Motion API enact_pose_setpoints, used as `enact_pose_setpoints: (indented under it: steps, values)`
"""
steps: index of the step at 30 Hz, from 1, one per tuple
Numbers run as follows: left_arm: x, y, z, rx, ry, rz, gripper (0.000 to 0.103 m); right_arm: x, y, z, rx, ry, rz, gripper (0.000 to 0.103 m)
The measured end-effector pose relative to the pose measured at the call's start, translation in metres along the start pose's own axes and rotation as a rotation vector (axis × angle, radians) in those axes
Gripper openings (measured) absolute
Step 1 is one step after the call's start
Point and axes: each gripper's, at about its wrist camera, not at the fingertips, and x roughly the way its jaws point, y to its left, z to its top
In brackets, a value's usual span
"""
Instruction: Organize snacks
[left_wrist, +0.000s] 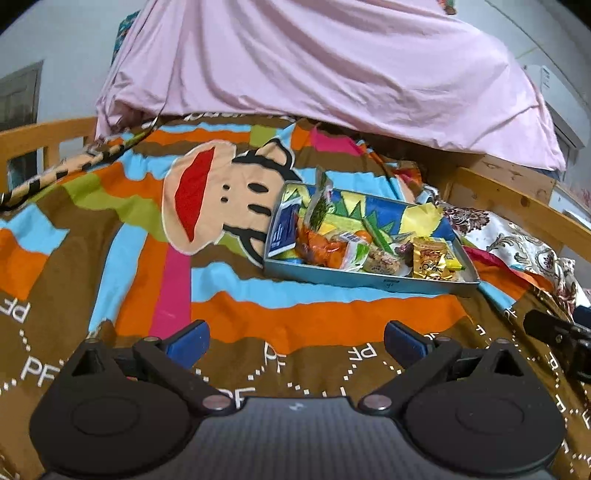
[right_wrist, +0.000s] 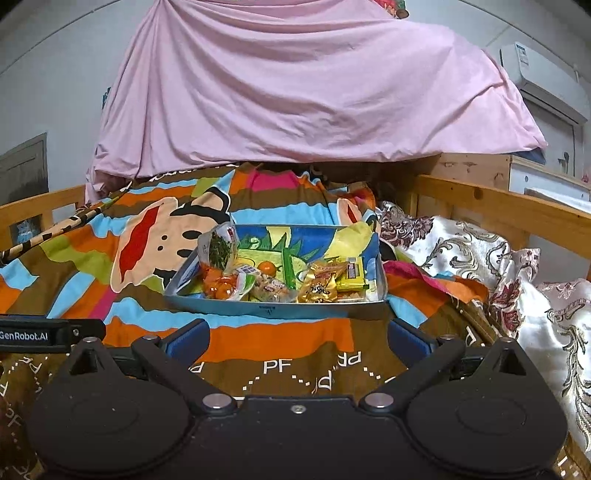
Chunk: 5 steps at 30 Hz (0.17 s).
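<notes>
Both tools hover low over a bed covered by a striped cartoon-print blanket (right_wrist: 258, 339).

Left tool (left_wrist: 297, 341): released, blue pads spread wide, nothing between them, only blanket below.

Right tool (right_wrist: 299, 339): released as well, jaws fully apart, empty. Its black body shows at the right edge of the left wrist view.

Snack tray (right_wrist: 273, 312): shallow blue metal tray with a colourful printed bottom, resting on the blanket beyond both tools, well apart from the fingertips.

Contents, all inside the tray:
- gold foil packet (right_wrist: 318, 290), near the front wall, right of centre
- yellow packet (right_wrist: 352, 278), just beside the gold one
- green stick packet (right_wrist: 288, 269), lying lengthwise in the middle
- orange round snacks (right_wrist: 219, 288) in clear wrap, front left
- clear bag with green contents (right_wrist: 218, 253), standing tilted at the left end

A pink sheet (right_wrist: 295, 92) hangs behind the bed. A floral pillow (right_wrist: 461, 243) lies to the right of the tray, against the wooden bed rail (right_wrist: 517, 210).
</notes>
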Motion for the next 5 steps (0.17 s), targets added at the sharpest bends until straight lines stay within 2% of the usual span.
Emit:
enact_pose_setpoints:
  steps: [3, 5]
  values:
    - [0.0022, 0.0032, -0.0034, -0.005, -0.001, 0.022, 0.102, 0.0027, 0.0013, -0.0023, -0.006, 0.009, 0.005, 0.102]
    - [0.0027, 0.0056, -0.0056, -0.002, 0.0, 0.004, 0.102, 0.0051, 0.0031, -0.0039, -0.011, 0.018, 0.011, 0.102]
